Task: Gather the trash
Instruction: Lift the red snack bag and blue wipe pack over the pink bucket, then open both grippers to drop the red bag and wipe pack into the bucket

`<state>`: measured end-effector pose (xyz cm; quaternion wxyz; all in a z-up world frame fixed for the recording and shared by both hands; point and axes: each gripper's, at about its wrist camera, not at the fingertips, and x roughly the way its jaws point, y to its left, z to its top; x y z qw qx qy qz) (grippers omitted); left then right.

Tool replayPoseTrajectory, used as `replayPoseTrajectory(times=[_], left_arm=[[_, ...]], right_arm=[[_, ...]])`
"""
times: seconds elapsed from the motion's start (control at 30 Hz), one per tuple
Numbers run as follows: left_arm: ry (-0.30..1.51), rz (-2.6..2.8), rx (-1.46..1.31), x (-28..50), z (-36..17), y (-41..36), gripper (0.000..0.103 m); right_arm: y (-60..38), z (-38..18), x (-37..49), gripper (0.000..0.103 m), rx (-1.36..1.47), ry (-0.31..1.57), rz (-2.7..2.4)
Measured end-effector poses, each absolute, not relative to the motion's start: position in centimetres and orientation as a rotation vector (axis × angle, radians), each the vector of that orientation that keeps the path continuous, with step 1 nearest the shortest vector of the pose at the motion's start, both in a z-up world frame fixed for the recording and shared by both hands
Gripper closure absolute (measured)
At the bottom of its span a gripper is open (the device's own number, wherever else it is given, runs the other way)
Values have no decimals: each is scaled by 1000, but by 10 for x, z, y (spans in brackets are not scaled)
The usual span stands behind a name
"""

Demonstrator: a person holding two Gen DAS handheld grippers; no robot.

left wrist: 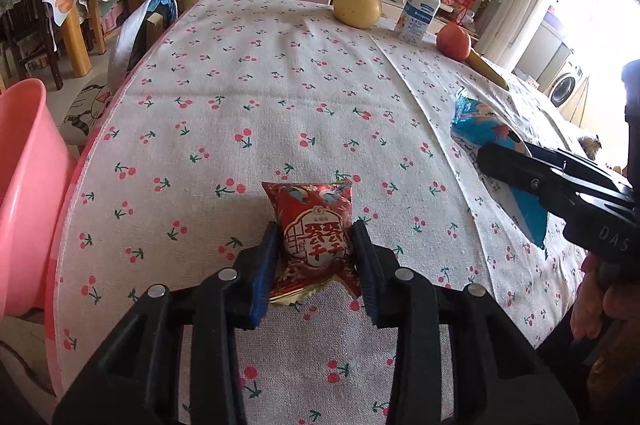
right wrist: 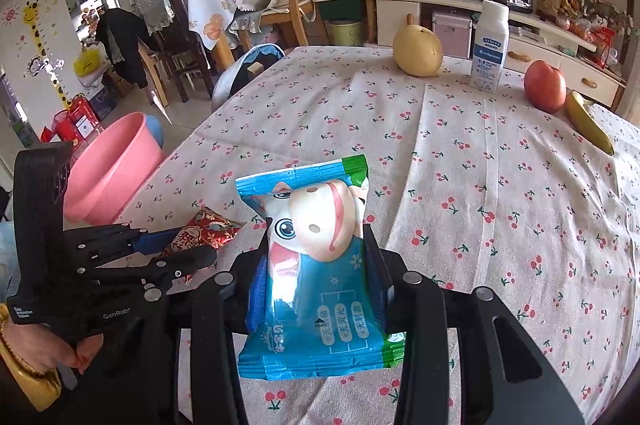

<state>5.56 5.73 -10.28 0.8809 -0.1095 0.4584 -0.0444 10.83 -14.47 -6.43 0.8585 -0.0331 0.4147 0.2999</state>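
Left wrist view: two wrappers, one pear (left wrist: 357,5), one apple (left wrist: 453,42), one banana (left wrist: 490,69), one bottle (left wrist: 422,9) and one pink tub (left wrist: 24,185) are counted. A red wrapper (left wrist: 314,231), puffy and printed in gold, is clamped upright between the left claw (left wrist: 316,265) pads over the cherry-print bench (left wrist: 280,97). A blue wrapper (right wrist: 316,277) with a cartoon cow is gripped by the right claw (right wrist: 320,277); it is seemingly lifted off the cloth.
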Motion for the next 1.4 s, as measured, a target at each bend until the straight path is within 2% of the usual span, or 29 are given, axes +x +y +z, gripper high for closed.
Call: replayPoseTrajectory(times=[0.37,0.73,1.07,1.33,1.4], left_arm=[[822,-33,-302,37,-60,96,65],[708,157,-392,0,-29,189,65],[653,346,-488,-33,-30,276,65],[655,374,-541,-36,-47,302,65],[663,371,-552,-33,-52,307,64]], right_arm=[[-106,-48,104,61,-31,864,712],[-12,-15,92,61,-22,832,896],[85,3,90,61,-5,843,1036],[140,-12,90,61,-11,882,1079],[147,-16,92,58,-11,890,1080]])
